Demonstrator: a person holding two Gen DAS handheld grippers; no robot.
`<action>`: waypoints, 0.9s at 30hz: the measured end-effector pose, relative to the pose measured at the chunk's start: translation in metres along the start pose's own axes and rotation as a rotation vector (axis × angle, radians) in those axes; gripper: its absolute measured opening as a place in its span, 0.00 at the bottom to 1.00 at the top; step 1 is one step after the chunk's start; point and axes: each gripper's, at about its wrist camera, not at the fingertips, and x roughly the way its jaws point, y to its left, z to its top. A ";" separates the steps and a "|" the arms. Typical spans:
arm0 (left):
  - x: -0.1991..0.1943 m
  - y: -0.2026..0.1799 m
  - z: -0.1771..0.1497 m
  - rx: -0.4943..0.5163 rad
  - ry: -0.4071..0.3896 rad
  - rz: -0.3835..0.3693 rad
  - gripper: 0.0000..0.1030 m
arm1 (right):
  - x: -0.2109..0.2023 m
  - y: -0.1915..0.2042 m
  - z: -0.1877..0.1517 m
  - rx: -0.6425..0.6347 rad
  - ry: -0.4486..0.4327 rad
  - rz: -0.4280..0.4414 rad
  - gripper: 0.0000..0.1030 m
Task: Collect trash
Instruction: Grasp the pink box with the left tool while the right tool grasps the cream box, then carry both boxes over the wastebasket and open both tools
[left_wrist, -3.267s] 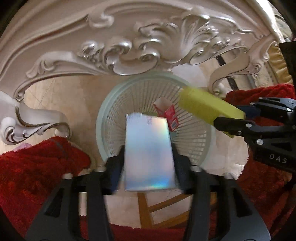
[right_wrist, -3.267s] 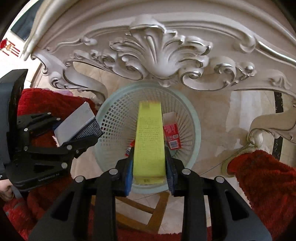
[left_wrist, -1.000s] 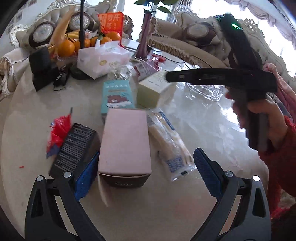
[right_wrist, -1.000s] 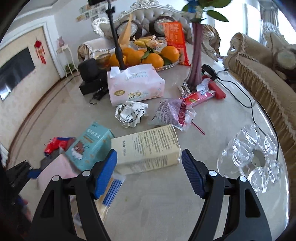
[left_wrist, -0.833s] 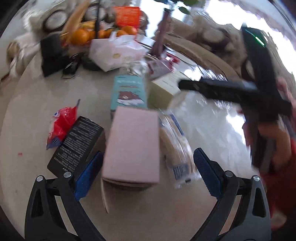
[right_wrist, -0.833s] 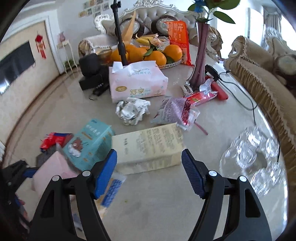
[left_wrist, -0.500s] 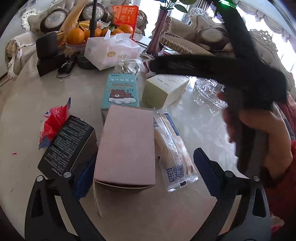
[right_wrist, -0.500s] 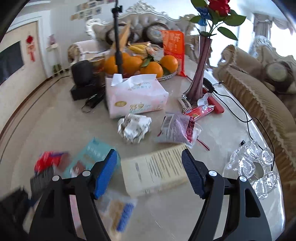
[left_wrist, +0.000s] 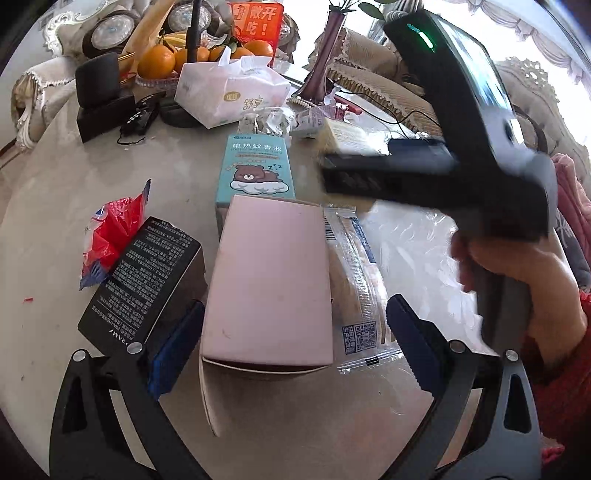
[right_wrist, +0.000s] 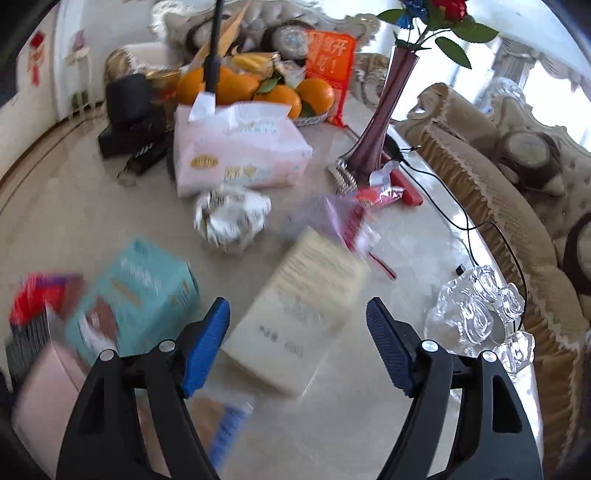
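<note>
Left wrist view: the left tongs (left_wrist: 291, 343) stand wide apart over the marble worktop (left_wrist: 48, 206), gripping nothing. Between their blue pads (left_wrist: 177, 347) lies a pink box (left_wrist: 269, 280), its open end toward the camera; the 9 o'clock pad sits just beside the box's near corner, while the 3 o'clock pad is clear of it. A clear snack wrapper (left_wrist: 354, 280) lies along the box's 3 o'clock side, a black box (left_wrist: 144, 280) at its 9 o'clock side, with a red wrapper (left_wrist: 110, 232) beyond that. At 12 o'clock from the pink box is a teal bear box (left_wrist: 256, 173). At 2 o'clock a hand (left_wrist: 524, 280) holds the right tool, blurred.

Right wrist view: the right tongs (right_wrist: 297, 341) are spread wide, having just been opening, and hold nothing. A cream box (right_wrist: 306, 314) lies on the worktop between their tips, touching neither pad, its long axis running toward 1 o'clock. At 9 o'clock is the teal box, blurred; at 11 o'clock a crumpled paper ball (right_wrist: 231, 218); at 12 o'clock a purple wrapper (right_wrist: 340, 218). A tissue pack (right_wrist: 236, 151), a vase (right_wrist: 376, 129) and glassware (right_wrist: 476, 314) stand farther off.
</note>
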 end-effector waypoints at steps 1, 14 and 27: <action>-0.001 0.000 0.000 -0.005 -0.003 -0.004 0.92 | 0.002 -0.004 -0.004 -0.019 0.006 -0.003 0.70; 0.008 0.000 0.011 -0.050 0.000 0.108 0.92 | 0.019 -0.030 -0.011 -0.046 -0.036 0.266 0.70; -0.010 -0.011 0.005 -0.044 -0.050 0.183 0.49 | 0.007 -0.061 -0.030 0.138 0.007 0.457 0.44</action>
